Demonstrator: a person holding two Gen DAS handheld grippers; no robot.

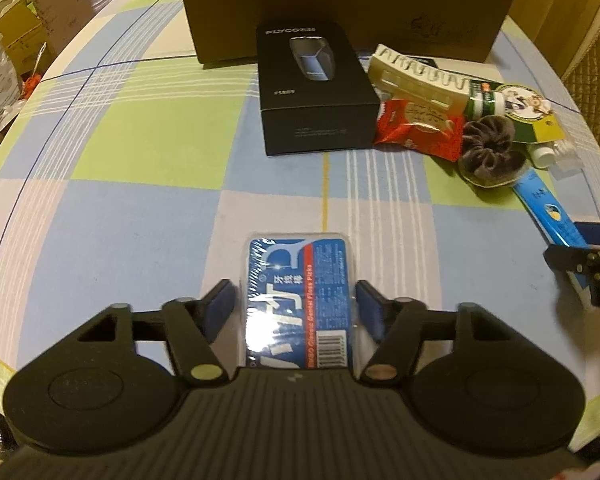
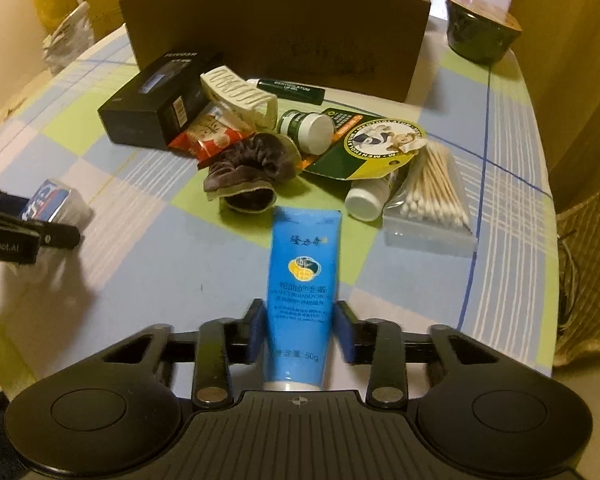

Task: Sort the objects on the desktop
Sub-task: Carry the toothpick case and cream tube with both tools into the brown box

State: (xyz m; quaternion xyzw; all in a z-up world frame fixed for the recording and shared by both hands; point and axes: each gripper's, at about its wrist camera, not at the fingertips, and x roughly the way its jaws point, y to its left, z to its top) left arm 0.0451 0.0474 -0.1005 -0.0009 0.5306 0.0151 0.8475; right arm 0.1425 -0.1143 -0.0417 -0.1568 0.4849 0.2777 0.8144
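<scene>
Blue-labelled, my one box of dental floss picks [image 1: 296,300] sits pinched between the pads of my left gripper [image 1: 296,312], held clear of the heap by the black shaver box [image 1: 316,88], presumably for sorting.

From the right wrist, my right gripper [image 2: 300,330] clamps the single blue hand-cream tube [image 2: 302,280] (cap end toward me). Ahead lie one scrunchie [image 2: 248,172], one cotton-swab pack [image 2: 432,196] and two white-capped bottles [image 2: 310,130].

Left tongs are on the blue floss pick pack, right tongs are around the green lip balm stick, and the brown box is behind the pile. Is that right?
Not quite. The right tongs are around the blue hand cream tube, as the right wrist view shows; the green lip balm stick lies by the brown box. The left tongs are on the floss pick pack.
</scene>
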